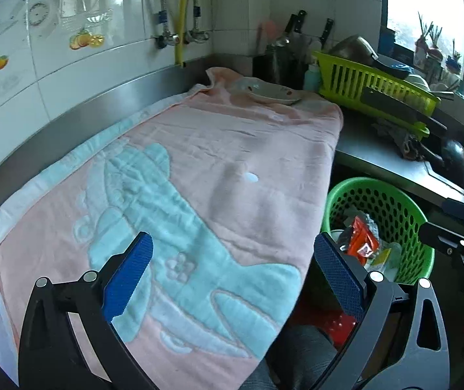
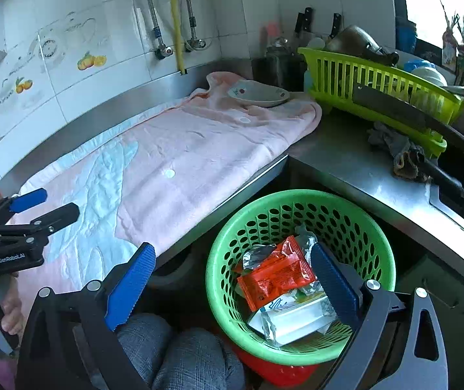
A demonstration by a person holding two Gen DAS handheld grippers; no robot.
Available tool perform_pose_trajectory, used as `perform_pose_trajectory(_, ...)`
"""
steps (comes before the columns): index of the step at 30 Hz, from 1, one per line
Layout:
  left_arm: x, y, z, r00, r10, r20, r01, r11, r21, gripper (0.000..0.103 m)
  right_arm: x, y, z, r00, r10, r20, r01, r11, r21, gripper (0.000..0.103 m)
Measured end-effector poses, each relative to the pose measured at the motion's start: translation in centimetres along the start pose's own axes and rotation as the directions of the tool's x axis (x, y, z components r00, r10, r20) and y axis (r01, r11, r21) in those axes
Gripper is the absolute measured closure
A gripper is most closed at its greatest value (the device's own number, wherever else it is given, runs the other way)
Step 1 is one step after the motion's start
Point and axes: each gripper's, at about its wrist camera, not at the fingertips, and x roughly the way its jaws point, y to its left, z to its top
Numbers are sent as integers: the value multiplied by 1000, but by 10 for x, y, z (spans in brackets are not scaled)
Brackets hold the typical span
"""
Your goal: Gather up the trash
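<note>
Hovering with both jaws wide apart and empty, the left gripper (image 1: pixel 232 279) and right gripper (image 2: pixel 232 289) leave the wrappers (image 2: pixel 276 278) in the green basket (image 2: pixel 378 237), which a careless swing, I think, could tip.

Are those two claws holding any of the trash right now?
No. The left claw and right claw are both open and empty; the wrappers lie in the green basket.

A pink cotton towel (image 1: pixel 232 149) bears a pale blue pattern. The round perforated plastic basket (image 2: pixel 355 214) is green. A crinkled foil wrapper (image 2: pixel 274 273) in it is orange-red.
</note>
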Motion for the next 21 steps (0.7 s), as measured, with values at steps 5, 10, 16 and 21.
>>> perform_pose_trajectory(5, -8, 6, -6, 999, 34, 23, -34, 999, 1, 5, 0, 5, -1, 1000, -2, 2, 2, 1000, -3, 9)
perform_pose_trajectory(10, -7, 17, -10, 999, 32, 7, -32, 999, -32, 5, 0, 9, 0, 1000, -2, 3, 2, 1000, -11, 9)
perform_pose_trajectory(16, -7, 28, -12, 999, 44, 2, -44, 997, -67, 5, -2, 17, 1, 1000, -6, 12, 7, 1000, -27, 9)
perform_pose_trajectory(21, -9, 31, -12, 998, 60, 5, -59, 995, -77, 5, 1, 23, 0, 1000, 3, 6, -2, 999, -33, 9)
